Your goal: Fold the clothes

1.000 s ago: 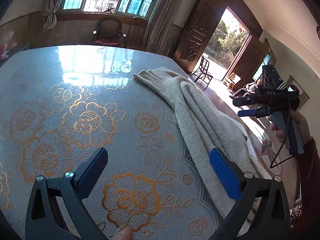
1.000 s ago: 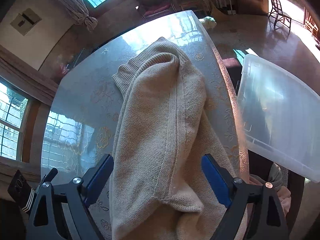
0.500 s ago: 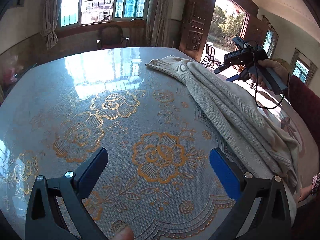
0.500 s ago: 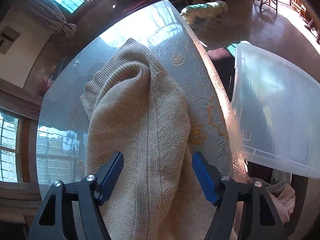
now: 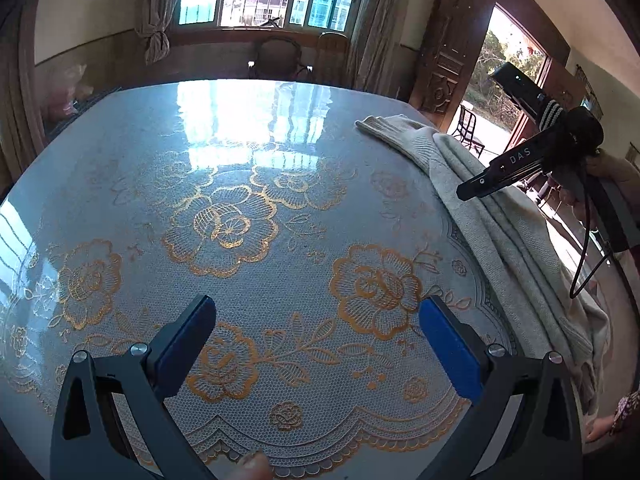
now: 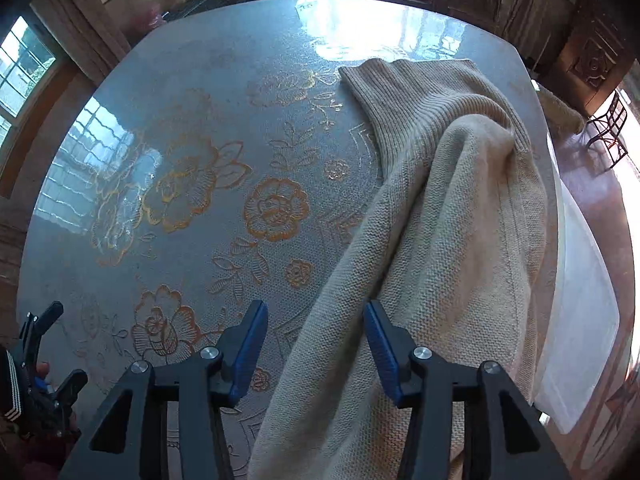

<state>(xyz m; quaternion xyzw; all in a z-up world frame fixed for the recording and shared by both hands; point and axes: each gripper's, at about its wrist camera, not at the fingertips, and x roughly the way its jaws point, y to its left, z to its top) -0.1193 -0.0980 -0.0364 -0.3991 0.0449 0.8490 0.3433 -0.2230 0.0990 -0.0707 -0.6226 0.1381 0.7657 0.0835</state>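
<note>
A beige knit sweater [image 6: 448, 208] lies bunched lengthwise along the right side of the table, its ribbed hem [image 6: 404, 92] at the far end; it also shows in the left wrist view [image 5: 492, 216]. My right gripper [image 6: 316, 344] is open, hovering over the sweater's near left edge, holding nothing. My left gripper [image 5: 316, 344] is open and empty over the bare floral tablecloth, left of the sweater. The right gripper's body shows in the left wrist view [image 5: 520, 164] above the sweater.
The round table has a glossy grey cloth with gold flowers [image 5: 224, 220]. A clear plastic storage bin [image 6: 576, 320] stands on the floor beyond the table's right edge. Chairs [image 5: 280, 56] stand under the far window. An open door [image 5: 500, 92] lies at right.
The left gripper swung left and back, so the sweater sits farther right in its view. The right gripper shifted left over the sweater's edge, and its jaws narrowed somewhat.
</note>
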